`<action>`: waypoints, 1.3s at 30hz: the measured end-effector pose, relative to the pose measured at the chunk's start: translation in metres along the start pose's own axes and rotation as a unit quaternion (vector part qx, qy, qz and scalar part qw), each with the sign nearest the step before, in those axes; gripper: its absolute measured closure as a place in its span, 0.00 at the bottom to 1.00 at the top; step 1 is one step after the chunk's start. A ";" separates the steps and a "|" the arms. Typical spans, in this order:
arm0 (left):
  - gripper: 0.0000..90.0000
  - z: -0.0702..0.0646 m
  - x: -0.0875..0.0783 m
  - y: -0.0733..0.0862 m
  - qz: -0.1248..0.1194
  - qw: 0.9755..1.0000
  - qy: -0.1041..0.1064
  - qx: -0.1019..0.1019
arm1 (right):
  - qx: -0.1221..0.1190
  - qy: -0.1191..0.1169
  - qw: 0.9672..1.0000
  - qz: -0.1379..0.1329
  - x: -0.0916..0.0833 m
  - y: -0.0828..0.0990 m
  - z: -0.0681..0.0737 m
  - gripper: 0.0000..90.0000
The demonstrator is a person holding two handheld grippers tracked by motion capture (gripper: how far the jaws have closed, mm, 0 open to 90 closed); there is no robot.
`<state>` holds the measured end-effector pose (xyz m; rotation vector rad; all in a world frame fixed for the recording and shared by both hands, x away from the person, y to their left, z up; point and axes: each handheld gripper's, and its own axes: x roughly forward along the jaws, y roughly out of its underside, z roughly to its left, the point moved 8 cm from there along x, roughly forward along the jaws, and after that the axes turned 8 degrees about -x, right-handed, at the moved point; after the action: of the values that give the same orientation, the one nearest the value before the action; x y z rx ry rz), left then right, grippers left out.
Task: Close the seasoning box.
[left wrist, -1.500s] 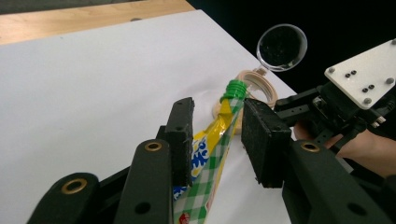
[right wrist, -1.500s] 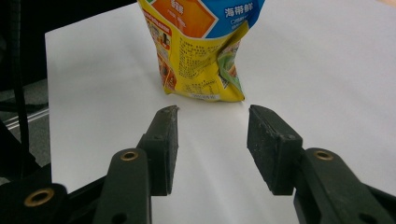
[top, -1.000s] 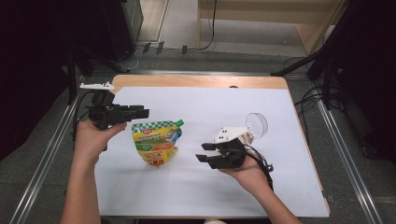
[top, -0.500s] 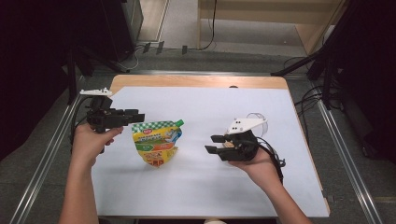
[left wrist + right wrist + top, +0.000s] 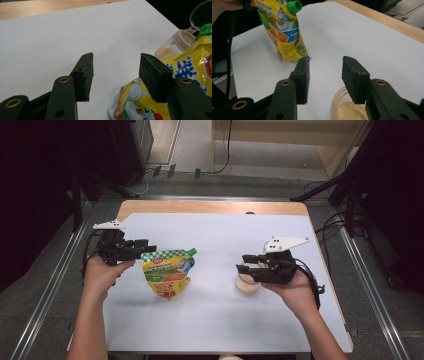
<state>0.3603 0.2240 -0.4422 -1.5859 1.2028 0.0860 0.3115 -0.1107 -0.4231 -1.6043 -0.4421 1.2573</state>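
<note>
Right gripper (image 5: 248, 265) has shifted from beside the open jar lid to over the jar itself, with its jaws just closing a bit; left gripper (image 5: 148, 249) has dropped to the pouch's top corner while its jaws were just opening. Glossy yellow plastic spout pouch with green screw cap and cartoon print (image 5: 167, 271) stands soft and crinkled, leaning slightly, its near top corner just beside and below the left gripper's right-hand jaw in the left gripper view (image 5: 114, 77); nothing sits between those pads, which stand spread and clear of the pouch as far as I can tell. Small round clear glass jar with beige rim, holding tan granular powder (image 5: 247, 282), sits directly under the right gripper; in the right gripper view (image 5: 325, 80) its rim (image 5: 342, 106) shows below and between the jaws, toward the right-hand one. Those jaws are spread, pads flat matte black rubber, gripping nothing; touch on the rim can't be told. From that gripper the pouch (image 5: 284, 32) is ahead and left, well apart. Clear round hinged lid (image 5: 201, 17) hangs off the jar (image 5: 175, 47) behind the pouch. Surface: smooth white sheet (image 5: 220, 320) over a light wooden table top (image 5: 210, 207). Around it: grey carpet floor (image 5: 50, 295), metal rails, black stands, cables, wooden furniture at the back.
</note>
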 end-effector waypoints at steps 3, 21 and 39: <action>0.51 0.000 0.002 0.001 0.004 1.000 0.001 0.000 | 0.012 0.004 1.000 -0.006 -0.010 -0.001 -0.008 0.71; 0.50 -0.006 0.006 0.004 0.012 1.000 0.011 0.012 | 0.028 0.036 0.999 0.001 -0.048 0.005 -0.036 1.00; 0.47 -0.002 0.008 0.007 0.018 1.000 0.013 0.004 | 0.065 0.096 0.993 -0.018 -0.096 0.016 -0.074 1.00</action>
<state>0.3578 0.2182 -0.4508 -1.5638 1.2504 0.0844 0.3345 -0.2266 -0.3914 -1.5809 -0.2615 1.0705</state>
